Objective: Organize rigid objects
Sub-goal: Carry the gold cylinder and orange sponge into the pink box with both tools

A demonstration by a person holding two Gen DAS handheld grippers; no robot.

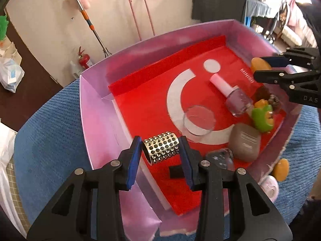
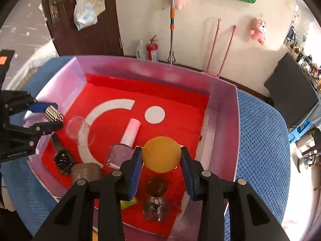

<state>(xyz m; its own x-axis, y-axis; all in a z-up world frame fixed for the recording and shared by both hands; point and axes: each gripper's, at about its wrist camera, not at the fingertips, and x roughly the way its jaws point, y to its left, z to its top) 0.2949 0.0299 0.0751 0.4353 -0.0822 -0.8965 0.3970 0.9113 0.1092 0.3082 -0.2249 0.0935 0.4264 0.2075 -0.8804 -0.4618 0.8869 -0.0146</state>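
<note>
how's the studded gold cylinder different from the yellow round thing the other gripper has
The studded gold metal cylinder is shiny, spiked and tube-shaped; the matte yellow-orange round disc is smooth and plain. The cylinder lies on its side between the left gripper's pads, the disc stands on edge in the right gripper. Both hang over the pink box's red liner.

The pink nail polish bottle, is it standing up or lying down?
Lying down. The nail polish bottle rests on its side on the red liner of the box, cap pointing toward the white dot.
</note>
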